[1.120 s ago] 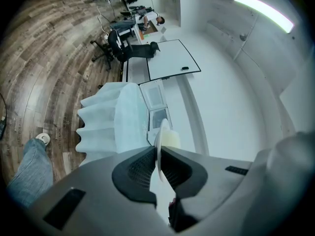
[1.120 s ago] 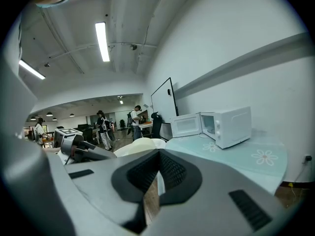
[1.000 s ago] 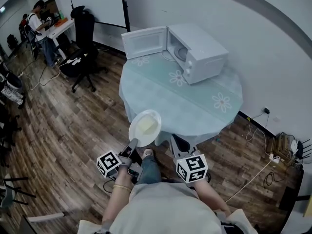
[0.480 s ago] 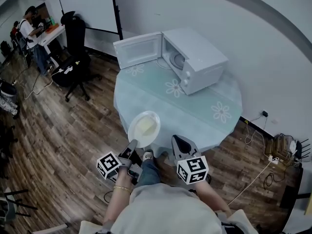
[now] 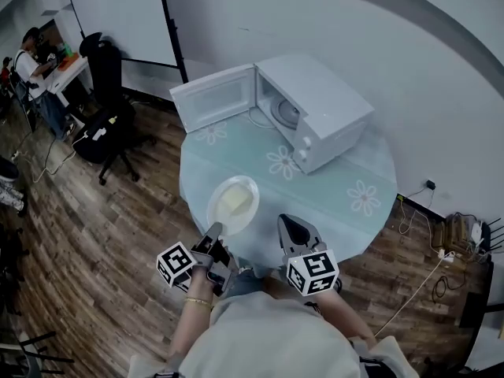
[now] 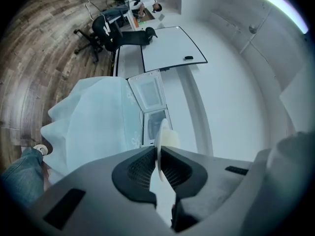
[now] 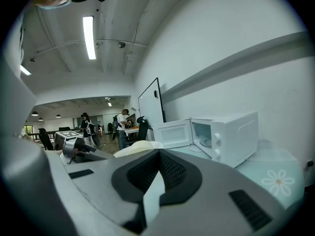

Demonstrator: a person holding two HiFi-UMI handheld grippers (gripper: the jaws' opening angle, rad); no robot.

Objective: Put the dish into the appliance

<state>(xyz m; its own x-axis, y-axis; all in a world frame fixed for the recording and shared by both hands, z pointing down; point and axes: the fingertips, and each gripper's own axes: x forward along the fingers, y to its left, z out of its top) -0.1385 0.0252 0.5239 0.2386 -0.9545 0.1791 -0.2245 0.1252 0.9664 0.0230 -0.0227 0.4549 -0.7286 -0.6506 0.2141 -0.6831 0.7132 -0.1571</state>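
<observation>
A white dish [image 5: 233, 203] with a pale yellow lump of food on it hangs over the near edge of the round table [image 5: 339, 187]. My left gripper [image 5: 215, 233] is shut on its near rim. In the left gripper view the dish [image 6: 161, 136] stands edge-on between the pads of that gripper [image 6: 157, 152]. The white microwave [image 5: 315, 109] stands at the table's far side with its door [image 5: 214, 97] swung wide to the left and its cavity [image 6: 153, 124] showing. My right gripper [image 5: 293, 227] hovers to the right of the dish, shut and holding nothing [image 7: 158, 154].
A pale green cloth with daisy prints covers the table. A black office chair [image 5: 106, 77] and a whiteboard [image 5: 118, 14] stand to the far left, with people at a desk [image 5: 31, 53]. Cables and a power strip [image 5: 457, 239] lie on the floor at right, by the wall.
The person has stepped closer to the table. The dish, still in the left gripper, now hangs over the table's near edge instead of in front of it. Both grippers keep their state.
</observation>
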